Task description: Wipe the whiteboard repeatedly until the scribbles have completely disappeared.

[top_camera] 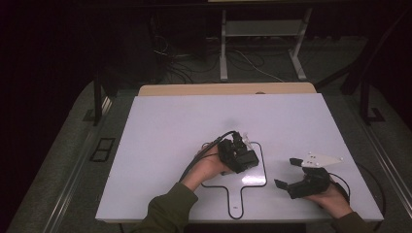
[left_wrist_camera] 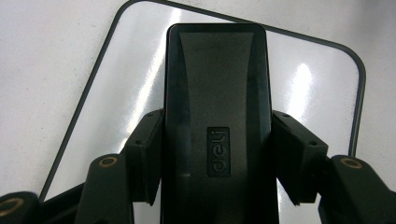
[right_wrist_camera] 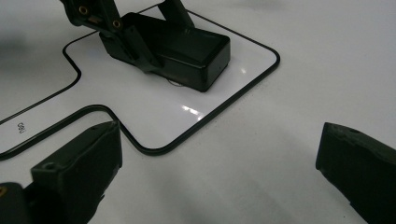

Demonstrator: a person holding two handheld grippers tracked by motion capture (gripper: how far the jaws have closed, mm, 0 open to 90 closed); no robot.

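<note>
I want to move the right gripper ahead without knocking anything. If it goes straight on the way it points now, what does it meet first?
Probably bare white table first, then the black-outlined whiteboard. The black eraser in the left gripper lies farther on and off to the left; depth is unclear.

The left claw (top_camera: pixel 241 156), borne on a green-sleeved forearm reaching forward, has its black jaws clamped against both sides of a black rectangular plastic block (left_wrist_camera: pixel 217 126). The right claw (top_camera: pixel 290 174) rests low, jaws spread wide apart.
</note>
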